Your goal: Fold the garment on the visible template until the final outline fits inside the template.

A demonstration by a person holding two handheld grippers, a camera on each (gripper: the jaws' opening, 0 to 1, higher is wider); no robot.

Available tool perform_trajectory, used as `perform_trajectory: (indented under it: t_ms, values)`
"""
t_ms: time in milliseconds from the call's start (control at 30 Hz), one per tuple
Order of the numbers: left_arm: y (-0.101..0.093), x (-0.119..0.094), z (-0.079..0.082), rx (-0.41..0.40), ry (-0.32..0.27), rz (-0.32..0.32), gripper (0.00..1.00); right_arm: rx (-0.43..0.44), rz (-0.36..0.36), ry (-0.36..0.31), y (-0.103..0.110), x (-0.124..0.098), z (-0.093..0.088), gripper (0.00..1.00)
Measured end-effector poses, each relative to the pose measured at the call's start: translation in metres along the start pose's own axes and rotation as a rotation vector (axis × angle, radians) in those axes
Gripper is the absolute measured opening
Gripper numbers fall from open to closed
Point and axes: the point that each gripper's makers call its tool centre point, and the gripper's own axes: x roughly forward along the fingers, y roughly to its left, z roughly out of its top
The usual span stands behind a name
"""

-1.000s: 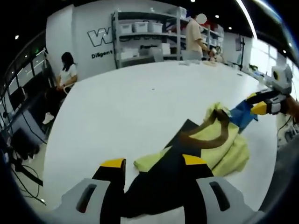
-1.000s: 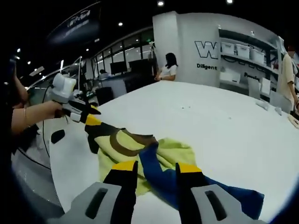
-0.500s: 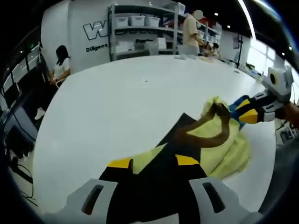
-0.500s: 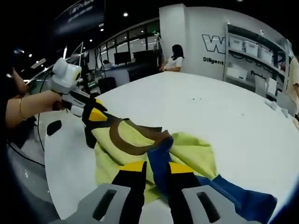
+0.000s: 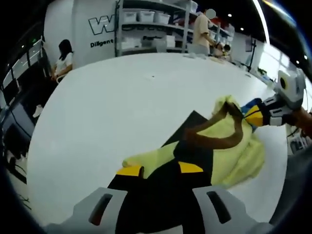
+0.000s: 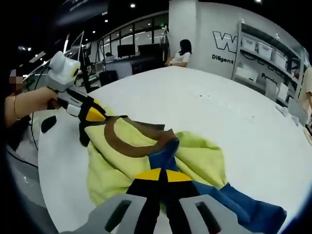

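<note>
— Since a second ago, what has changed?

— Both grippers have drawn further apart, and the garment [image 6: 146,156] is stretched more between them; the right gripper [image 6: 159,174] had its jaws apart around the blue cloth, and they are now pressed together on it.

— Any bins or boxes?

— Only on the shelves [image 5: 151,29] against the far wall; pale bins [image 5: 146,16] stand in rows there, and I cannot tell what they hold.

— How do the grippers stand?

— In the left gripper view, the left gripper [image 5: 160,169] has black cloth of the garment running between its yellow-tipped jaws; the jaws stand a little apart, and whether they are clamped on the cloth I cannot tell; the right gripper comes in from the right edge, its yellow tip at the blue part by the collar [image 5: 219,139]. In the right gripper view, a hand [image 6: 27,102] holds the left gripper at the far left end of the garment.

— And where does the garment lie?

— On the white table [image 5: 122,97], near its close edge; it is yellow-green with a brown collar band, a black part and a blue part, bunched and partly lifted between the two grippers.

— The room?

— One person sits by the wall [image 6: 181,53] with large lettering; another person stands at the shelves [image 5: 202,31]; ceiling lights shine overhead.
</note>
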Motion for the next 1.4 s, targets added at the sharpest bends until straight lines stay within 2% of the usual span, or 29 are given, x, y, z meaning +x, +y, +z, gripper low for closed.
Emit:
perform_trajectory:
  t_ms: [200, 400, 500, 600, 833, 1033, 1400]
  values:
    - [-0.001, 0.004, -0.008, 0.057, 0.034, 0.011, 0.08, -0.057, -0.020, 0.008, -0.003, -0.005, -0.001, 0.00]
    - [-0.002, 0.001, -0.006, 0.085, 0.028, 0.015, 0.05, -0.054, -0.032, 0.010, -0.010, -0.010, -0.002, 0.00]
    - [-0.003, -0.005, -0.001, 0.106, -0.006, 0.027, 0.01, -0.052, -0.036, 0.010, -0.010, -0.012, -0.001, 0.00]
    - [-0.008, -0.007, -0.004, 0.132, -0.002, 0.001, 0.00, -0.058, -0.029, 0.006, -0.008, -0.013, 0.000, 0.00]
    - [-0.010, -0.013, -0.006, 0.176, -0.008, -0.002, 0.00, -0.058, -0.034, 0.010, -0.009, -0.015, -0.001, 0.00]
    - [-0.011, -0.027, 0.009, 0.199, -0.074, -0.009, 0.00, -0.053, -0.044, -0.014, -0.012, -0.024, 0.007, 0.00]
    - [-0.010, -0.053, 0.033, 0.201, -0.144, -0.003, 0.00, -0.069, -0.078, -0.055, -0.022, -0.042, 0.021, 0.00]
